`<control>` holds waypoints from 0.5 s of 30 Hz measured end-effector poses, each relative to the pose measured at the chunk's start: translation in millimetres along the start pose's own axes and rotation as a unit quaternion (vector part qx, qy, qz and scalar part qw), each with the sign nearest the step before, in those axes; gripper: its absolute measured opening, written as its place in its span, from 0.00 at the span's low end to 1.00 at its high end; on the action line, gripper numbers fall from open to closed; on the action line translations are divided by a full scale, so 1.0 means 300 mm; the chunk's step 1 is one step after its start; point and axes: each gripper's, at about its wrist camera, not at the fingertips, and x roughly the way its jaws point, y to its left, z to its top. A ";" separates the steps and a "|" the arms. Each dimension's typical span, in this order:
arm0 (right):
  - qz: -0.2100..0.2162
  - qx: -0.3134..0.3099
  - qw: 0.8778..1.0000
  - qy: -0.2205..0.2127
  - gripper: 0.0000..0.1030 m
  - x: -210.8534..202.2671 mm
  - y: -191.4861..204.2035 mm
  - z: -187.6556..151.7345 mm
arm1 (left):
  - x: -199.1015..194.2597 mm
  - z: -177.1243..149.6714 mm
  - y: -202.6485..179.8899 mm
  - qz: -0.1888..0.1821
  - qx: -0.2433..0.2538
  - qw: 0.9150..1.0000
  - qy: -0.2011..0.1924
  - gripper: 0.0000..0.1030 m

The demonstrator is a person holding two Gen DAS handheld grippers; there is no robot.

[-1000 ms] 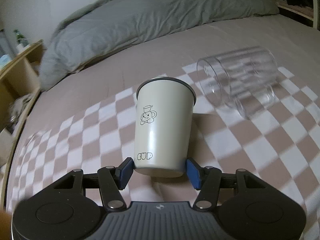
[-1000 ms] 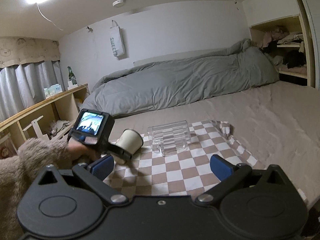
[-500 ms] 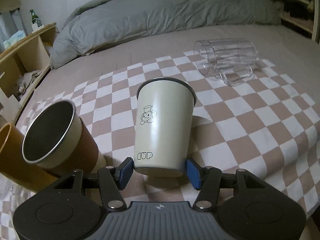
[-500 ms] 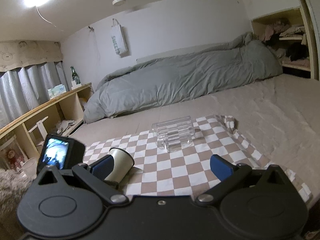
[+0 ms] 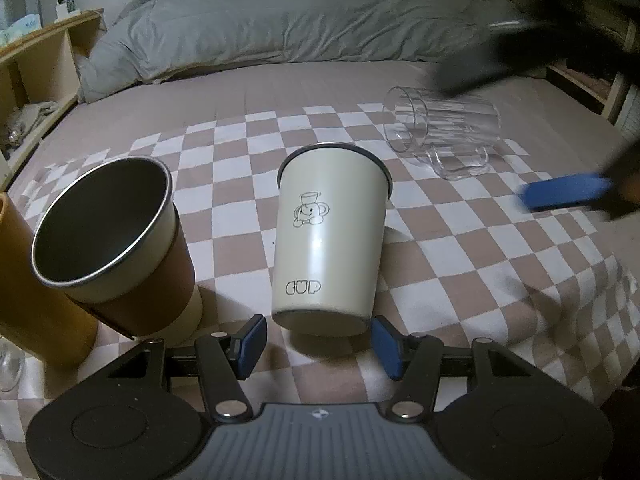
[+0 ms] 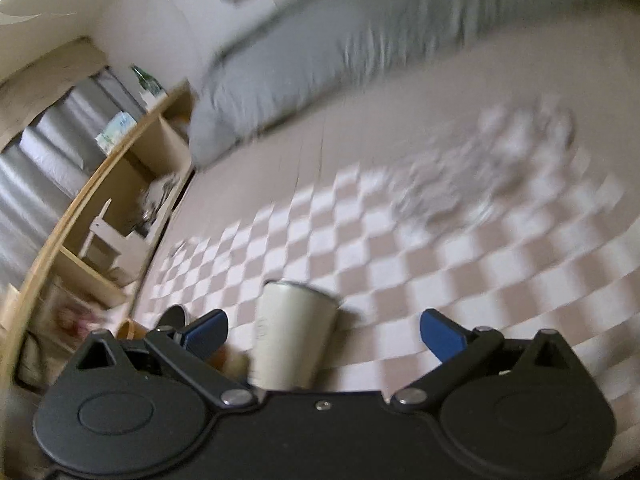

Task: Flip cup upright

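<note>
Left gripper [image 5: 318, 343]: jaws apart, a blue pad either side of the cup's base, a thin gap showing at each pad
Cup [image 5: 330, 240]: cream, "CUP" lettering and a little cartoon on its side, standing upright on the cloth, dark rim up, nothing gripping it
Right gripper [image 6: 324, 332]: jaws wide apart and empty, low over the cloth; in the left wrist view one blue finger [image 5: 564, 196] shows as a blur at the right edge
Cup from the right wrist [image 6: 292, 340]: sits between the spread fingers, close to the camera, whole view smeared by motion
Steel cup [image 5: 116, 248]: brown sleeve, open mouth up, just left of the cream one, leaning in the fisheye
Tan cup [image 5: 36, 292]: tucked behind the steel one at the far left
Glass mug [image 5: 444, 134]: clear, on its side, handle down on the cloth, well behind and to the right
Cloth [image 5: 460, 248]: brown-and-white checks, spread on the bed [image 5: 280, 80]
Duvet [image 5: 300, 16]: grey, heaped along the far side
</note>
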 end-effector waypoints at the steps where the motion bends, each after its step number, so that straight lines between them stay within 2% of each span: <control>1: 0.011 0.019 0.999 0.023 1.00 0.056 -0.005 0.016 | -0.001 0.000 0.002 -0.004 0.001 1.000 -0.001 0.57; 3: 0.023 0.045 0.997 0.050 1.00 0.154 -0.006 0.032 | -0.004 0.000 0.009 -0.010 0.003 1.000 -0.002 0.57; 5: 0.026 0.051 0.997 0.059 1.00 0.221 0.002 0.037 | -0.007 0.003 0.013 -0.019 0.002 1.000 -0.003 0.56; 13: 0.025 0.107 0.988 0.110 1.00 0.428 -0.030 0.062 | 0.004 0.014 0.030 -0.037 0.000 0.999 -0.002 0.53; 15: 0.024 0.115 0.986 0.121 0.95 0.464 -0.038 0.060 | 0.003 0.016 0.034 -0.039 -0.001 0.999 -0.002 0.53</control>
